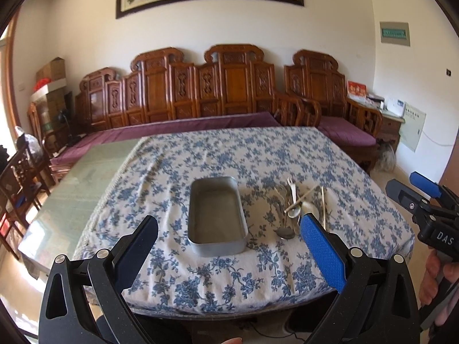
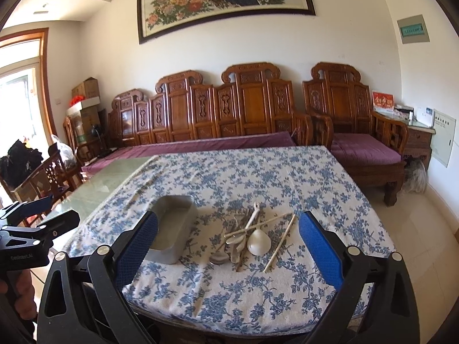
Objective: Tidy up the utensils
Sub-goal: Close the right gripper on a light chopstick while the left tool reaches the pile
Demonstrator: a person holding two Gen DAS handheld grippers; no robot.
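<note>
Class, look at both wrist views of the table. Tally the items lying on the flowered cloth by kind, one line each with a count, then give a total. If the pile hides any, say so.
Metal tray: 1
White ceramic spoon: 1
Pale chopsticks: 2
Metal spoons: at least 2; the overlapping pile hides the exact number
Total: at least 6

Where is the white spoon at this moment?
In the right wrist view, the white spoon lies in the utensil pile on the floral tablecloth, to the right of the metal tray.

Matt metal tin (image 1: 217, 218), printed cloth (image 1: 218, 154)
</note>
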